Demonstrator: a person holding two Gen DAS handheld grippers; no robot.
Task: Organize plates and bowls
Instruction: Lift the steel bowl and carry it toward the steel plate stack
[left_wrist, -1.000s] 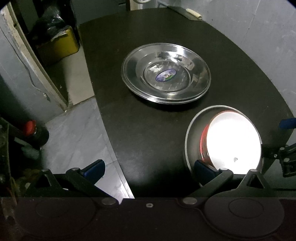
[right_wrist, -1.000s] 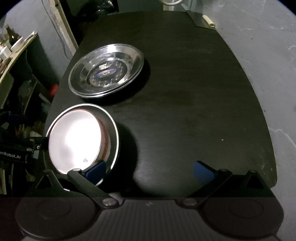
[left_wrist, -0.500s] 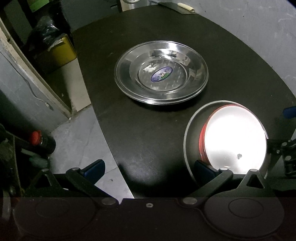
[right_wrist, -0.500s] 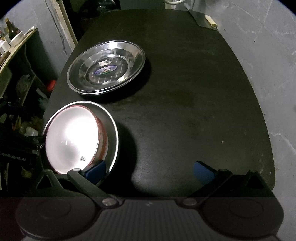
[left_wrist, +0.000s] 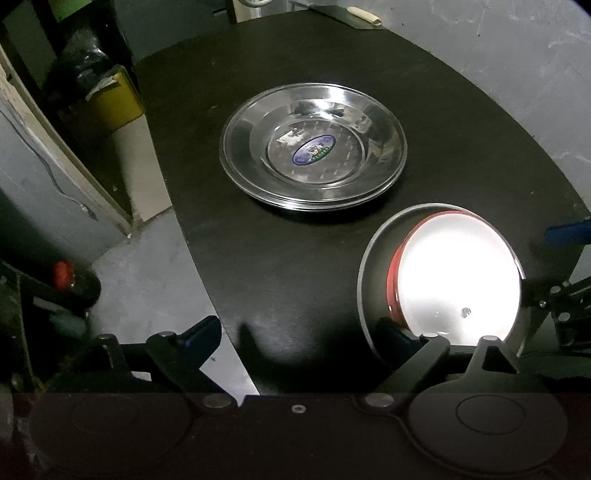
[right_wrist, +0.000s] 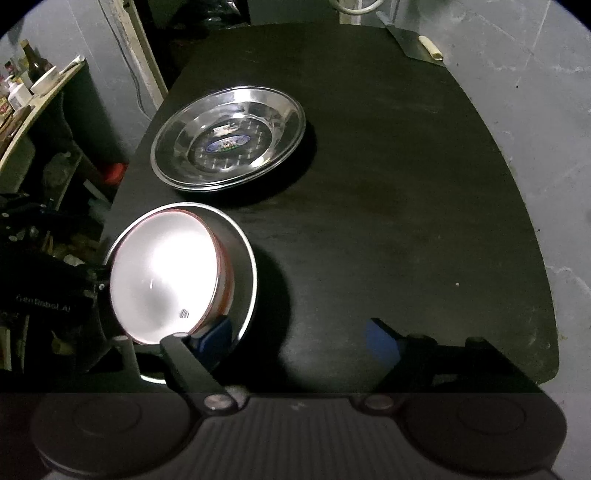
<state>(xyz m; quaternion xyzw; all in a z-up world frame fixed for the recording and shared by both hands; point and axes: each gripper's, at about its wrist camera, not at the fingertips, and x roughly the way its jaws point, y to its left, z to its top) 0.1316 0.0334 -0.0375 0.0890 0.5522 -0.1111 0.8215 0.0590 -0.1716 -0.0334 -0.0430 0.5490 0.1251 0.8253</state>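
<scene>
Where the black table (left_wrist: 461, 122) curves toward its near left edge, a red bowl (left_wrist: 456, 275) with a bright white inside sits nested in a steel bowl (left_wrist: 367, 280), pushed against its far-left wall in the right wrist view. Glare washes out the white interior; a small mark shows near its rim. Further back on the table, well apart from the bowls, is a stack of steel plates (left_wrist: 314, 147), top one with an oval blue sticker (left_wrist: 313, 150) in the centre.

Around: yellow bin (left_wrist: 114, 98) on the floor left of the table, red-capped bottle (left_wrist: 75, 280) lower left, a cluttered shelf (right_wrist: 33, 99) in the right wrist view, a flat tool with a pale handle (right_wrist: 421, 44) at the table's far edge.

Left gripper (left_wrist: 301, 332): jaws wide apart, right finger over the steel bowl's near rim, left finger off the table edge over the floor. Right gripper (right_wrist: 299, 334): jaws also spread, holding nothing, left blue pad (right_wrist: 216, 332) down inside the steel bowl beside the red bowl's rim; can't tell if it touches. Right pad is over bare table.
</scene>
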